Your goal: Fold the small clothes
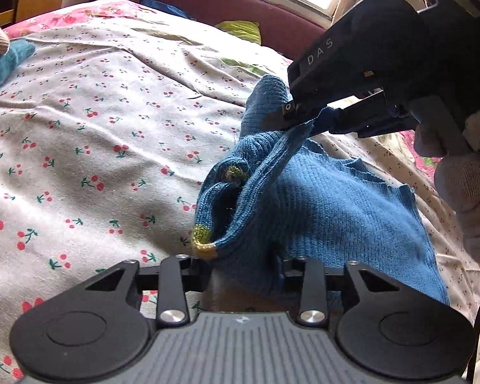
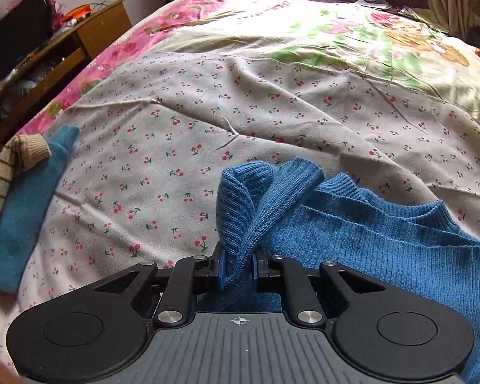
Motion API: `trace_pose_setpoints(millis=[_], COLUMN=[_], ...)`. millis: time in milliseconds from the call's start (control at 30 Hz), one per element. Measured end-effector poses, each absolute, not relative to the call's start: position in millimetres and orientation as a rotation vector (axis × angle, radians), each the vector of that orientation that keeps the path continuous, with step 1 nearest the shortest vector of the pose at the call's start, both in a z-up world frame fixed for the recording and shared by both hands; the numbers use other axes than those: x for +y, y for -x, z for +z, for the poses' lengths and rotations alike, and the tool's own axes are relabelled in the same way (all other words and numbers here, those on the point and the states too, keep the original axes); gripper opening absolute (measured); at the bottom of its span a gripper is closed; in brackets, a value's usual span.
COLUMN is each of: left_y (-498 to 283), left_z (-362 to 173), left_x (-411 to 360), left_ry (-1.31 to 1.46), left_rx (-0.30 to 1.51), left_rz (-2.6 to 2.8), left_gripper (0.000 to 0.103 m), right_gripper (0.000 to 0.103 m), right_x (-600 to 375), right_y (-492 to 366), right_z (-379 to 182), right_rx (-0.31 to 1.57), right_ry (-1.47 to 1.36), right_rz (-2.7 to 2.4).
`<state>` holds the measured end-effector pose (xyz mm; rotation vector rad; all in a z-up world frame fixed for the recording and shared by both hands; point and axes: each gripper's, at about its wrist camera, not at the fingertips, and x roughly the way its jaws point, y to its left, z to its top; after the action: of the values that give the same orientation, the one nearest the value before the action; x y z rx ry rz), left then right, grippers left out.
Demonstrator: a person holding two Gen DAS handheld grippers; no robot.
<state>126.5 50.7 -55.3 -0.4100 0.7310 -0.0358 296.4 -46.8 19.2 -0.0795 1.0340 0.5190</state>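
The blue knit sweater [image 1: 336, 211] is judged soft, light and limp; it should be taken at edges or cuffs, where bunched rib gives purchase. Ribbed blue knit with yellow-green cuff bands is shown, lying crumpled at lower right of the left wrist frame on the cherry-print bedsheet [image 1: 96, 128]. The right gripper [image 2: 238, 267] is pinched on a gathered fold. The left gripper [image 1: 243, 268] is closed on the sweater near a yellow band
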Motion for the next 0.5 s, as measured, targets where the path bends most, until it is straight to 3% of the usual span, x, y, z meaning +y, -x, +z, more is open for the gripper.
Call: trace_pose_setpoints(millis=[67,400,467,500], left_y=[-126.9,-146.9,-151.5,-154.1], left_z=[-43.8,-0.8,-6.8,-12.4], left_x=[41.9,-64.6,-88.9,-98.4], left_ry=[0.383,0.209,0.167,0.150], left_rx=[0.709,0.629,0.649,0.673], left_rz=[-0.048,-0.290,-0.351,-0.368], left_gripper=[0.031,0.031,0.029,0.029], right_gripper=[0.013,0.005,0.008,0.015], right_x=[-67.8,-209.3,-234.2,-245.0], right_y=[-297.5,-295.8,-298.1,-299.0], right_z=[23.5,46.2,33.1,23.3], right_rx=[1.026,0.939,0.958,0.981], right_ry=[0.014,-0.243,-0.283,-0.327], right_rz=[0.529,0.483,0.481,0.474])
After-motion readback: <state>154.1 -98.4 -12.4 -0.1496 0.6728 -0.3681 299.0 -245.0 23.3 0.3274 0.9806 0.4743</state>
